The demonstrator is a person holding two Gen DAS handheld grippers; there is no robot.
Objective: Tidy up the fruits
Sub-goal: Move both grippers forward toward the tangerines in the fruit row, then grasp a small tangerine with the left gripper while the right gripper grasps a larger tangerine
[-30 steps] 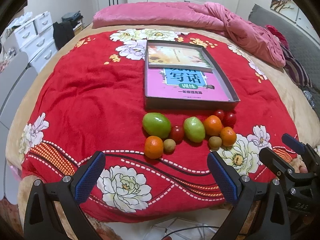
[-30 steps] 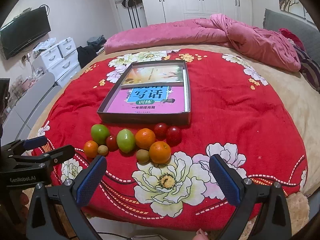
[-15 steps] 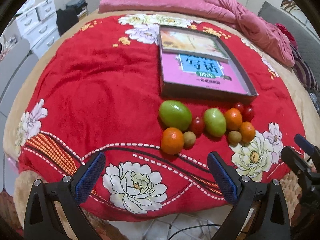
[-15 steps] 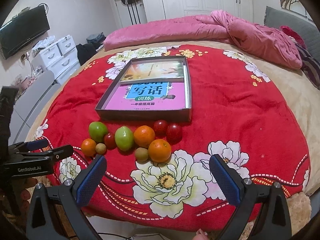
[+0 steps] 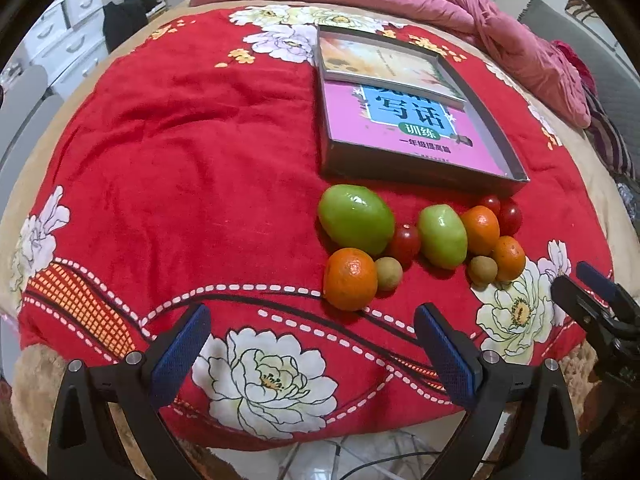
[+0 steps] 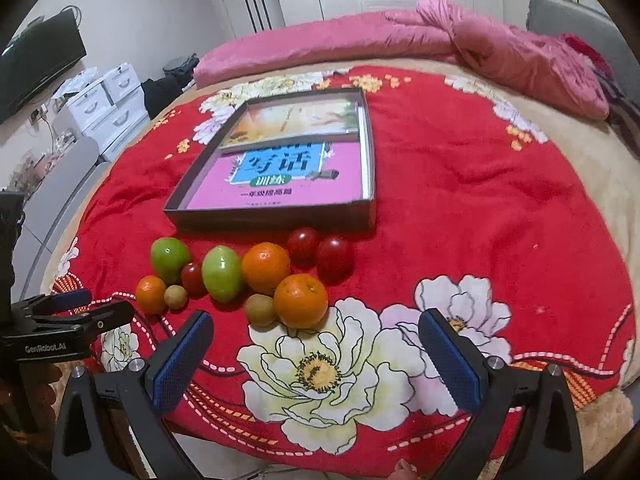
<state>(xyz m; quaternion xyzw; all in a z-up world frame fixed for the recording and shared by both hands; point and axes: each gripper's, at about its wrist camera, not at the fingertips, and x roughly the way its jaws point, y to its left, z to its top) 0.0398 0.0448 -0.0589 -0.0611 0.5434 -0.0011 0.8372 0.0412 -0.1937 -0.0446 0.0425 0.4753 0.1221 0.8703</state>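
**Fruit all bunched up in front of the tray, both grippers wide and empty**

So the fruit sits in a little cluster on the red blanket (image 5: 180, 168), right in front of the tray (image 5: 420, 168) near its front wall. The tray has two books in it, a pink one (image 5: 400, 128) and a pale one (image 5: 384, 64) lying partly over it.

From the left: big green fruit (image 5: 356, 218), with an orange (image 5: 350, 279) just in front of it and a small brown fruit (image 5: 388, 274) touching that orange. Then a red tomato (image 5: 406, 240) squeezed between the two green ones, second green fruit (image 5: 442, 236), another orange (image 5: 480, 229), and two more tomatoes (image 5: 505, 216) at the back by the tray. At the right end sit a third orange (image 5: 510, 258) and a second brown fruit (image 5: 483, 270), touching.

Left gripper (image 5: 312, 344) hovers over the blanket edge, jaws spread wide, nothing between them, orange just ahead. Right gripper (image 6: 316, 356) is likewise wide apart and empty, above a white flower print (image 6: 316, 372), with the nearest orange just beyond it.
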